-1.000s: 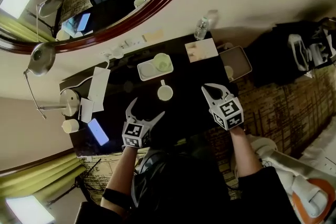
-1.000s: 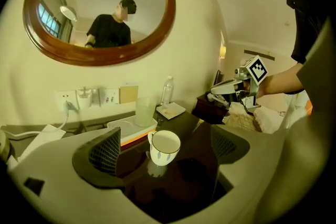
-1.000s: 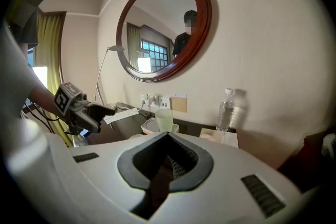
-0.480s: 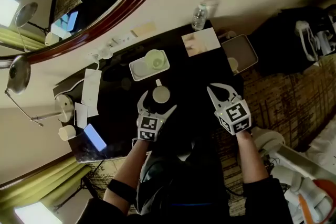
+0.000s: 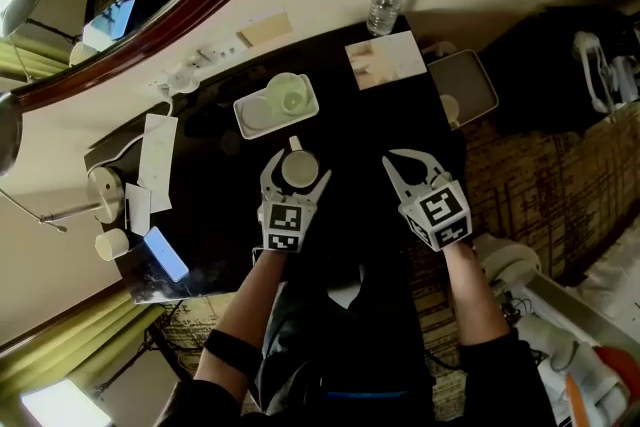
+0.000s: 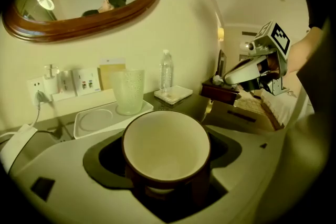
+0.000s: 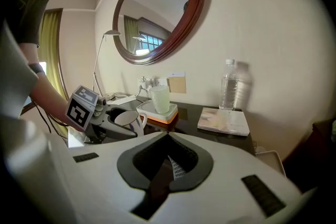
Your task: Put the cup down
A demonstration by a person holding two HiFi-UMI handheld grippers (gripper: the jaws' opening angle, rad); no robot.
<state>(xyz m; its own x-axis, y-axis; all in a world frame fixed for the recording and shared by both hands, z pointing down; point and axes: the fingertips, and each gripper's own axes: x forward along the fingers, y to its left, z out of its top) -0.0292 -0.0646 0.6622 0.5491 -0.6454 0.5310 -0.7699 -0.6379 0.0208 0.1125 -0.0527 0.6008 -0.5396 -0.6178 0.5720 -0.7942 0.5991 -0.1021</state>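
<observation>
A cup point(image 5: 299, 167), dark outside and cream inside, stands upright on the black table point(image 5: 360, 130), its handle pointing away from me. My left gripper point(image 5: 296, 177) has just been closing and now has a jaw against each side of the cup. In the left gripper view the cup point(image 6: 167, 147) fills the gap of the left gripper point(image 6: 169, 192). My right gripper point(image 5: 395, 163) hangs over the table to the right of the cup, shut and empty. In the right gripper view the right gripper point(image 7: 168, 137) has its jaws met, and the cup point(image 7: 127, 118) shows at the left.
Just beyond the cup lies a white tray point(image 5: 258, 123) with a frosted tumbler point(image 5: 292, 98). A water bottle point(image 5: 384, 5) and a square booklet point(image 5: 385, 60) sit at the back right. A lit phone point(image 5: 163, 253) and papers point(image 5: 155, 150) lie at the left.
The left gripper came forward from the table's near edge to the cup and its jaws narrowed round it. The right gripper shifted a little and stayed shut.
</observation>
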